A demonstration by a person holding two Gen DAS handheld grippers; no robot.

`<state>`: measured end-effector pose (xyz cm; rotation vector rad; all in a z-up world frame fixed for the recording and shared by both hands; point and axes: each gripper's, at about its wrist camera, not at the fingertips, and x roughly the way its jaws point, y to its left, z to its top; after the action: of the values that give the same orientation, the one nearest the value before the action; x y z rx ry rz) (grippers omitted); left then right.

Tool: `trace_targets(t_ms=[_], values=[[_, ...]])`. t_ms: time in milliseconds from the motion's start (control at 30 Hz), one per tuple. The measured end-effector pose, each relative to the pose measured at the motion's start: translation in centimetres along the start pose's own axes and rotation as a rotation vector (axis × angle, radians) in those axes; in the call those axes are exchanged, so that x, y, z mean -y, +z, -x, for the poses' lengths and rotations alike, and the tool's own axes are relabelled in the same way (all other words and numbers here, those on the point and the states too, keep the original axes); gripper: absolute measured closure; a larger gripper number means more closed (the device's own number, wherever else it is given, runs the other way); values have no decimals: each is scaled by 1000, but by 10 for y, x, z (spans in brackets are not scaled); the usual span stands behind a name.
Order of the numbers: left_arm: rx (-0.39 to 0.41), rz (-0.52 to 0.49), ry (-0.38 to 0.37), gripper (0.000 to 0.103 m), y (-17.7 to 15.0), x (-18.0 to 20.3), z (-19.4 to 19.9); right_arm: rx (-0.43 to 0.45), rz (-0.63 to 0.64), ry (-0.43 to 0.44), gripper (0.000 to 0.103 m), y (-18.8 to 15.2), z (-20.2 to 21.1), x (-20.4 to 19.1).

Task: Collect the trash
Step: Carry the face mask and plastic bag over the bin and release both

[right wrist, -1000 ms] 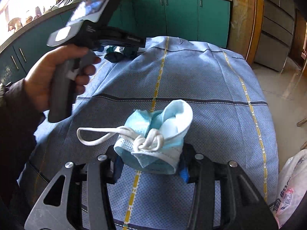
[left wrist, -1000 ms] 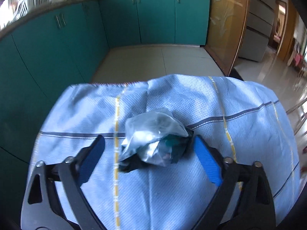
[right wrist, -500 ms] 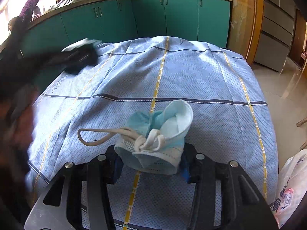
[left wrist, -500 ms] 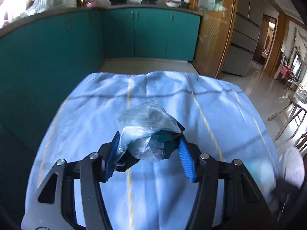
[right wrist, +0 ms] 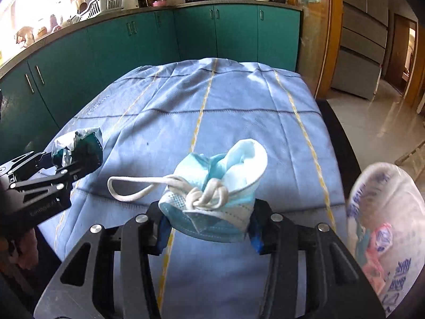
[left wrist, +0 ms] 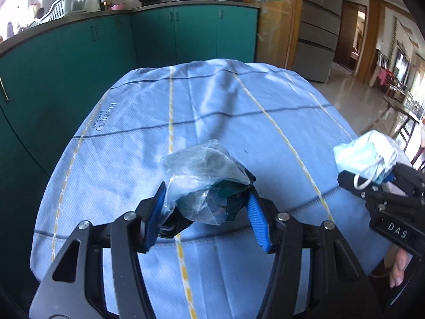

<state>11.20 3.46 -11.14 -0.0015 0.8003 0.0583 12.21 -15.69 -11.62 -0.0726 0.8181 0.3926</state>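
Note:
My left gripper [left wrist: 205, 210] is shut on a crumpled clear and dark plastic wrapper [left wrist: 204, 178] and holds it above the blue tablecloth [left wrist: 217, 111]. It also shows at the left of the right wrist view [right wrist: 77, 156]. My right gripper [right wrist: 209, 220] is shut on a crumpled blue face mask [right wrist: 217, 186] with a white knotted ear loop [right wrist: 132, 188] hanging left. The mask also shows at the right of the left wrist view [left wrist: 361, 154]. A white printed plastic bag [right wrist: 385, 226] hangs open just right of my right gripper.
Teal kitchen cabinets [right wrist: 148, 42] curve around the far and left sides of the table. A wooden door frame [right wrist: 326, 40] and a grey fridge [right wrist: 364, 40] stand at the right. Tiled floor [right wrist: 382, 122] lies beyond the table's right edge.
My left gripper closed on the wrapper and lifted it back from the far left of the table. My right gripper rose with the mask and drew nearer the white bag.

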Motion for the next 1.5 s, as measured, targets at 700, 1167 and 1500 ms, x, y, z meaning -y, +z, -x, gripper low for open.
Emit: trace_targets(t_ms=[700,1167,1500], values=[[73,-42,17,45,-11,17,36,0,-32,-111,56,-21,25,23],[81,-24,22,45,-12,12,41,27,-42,-96,56,-17,33,23],[133,-33,73,45,3,19,65,123,-87,-96,56,-4,66,43]])
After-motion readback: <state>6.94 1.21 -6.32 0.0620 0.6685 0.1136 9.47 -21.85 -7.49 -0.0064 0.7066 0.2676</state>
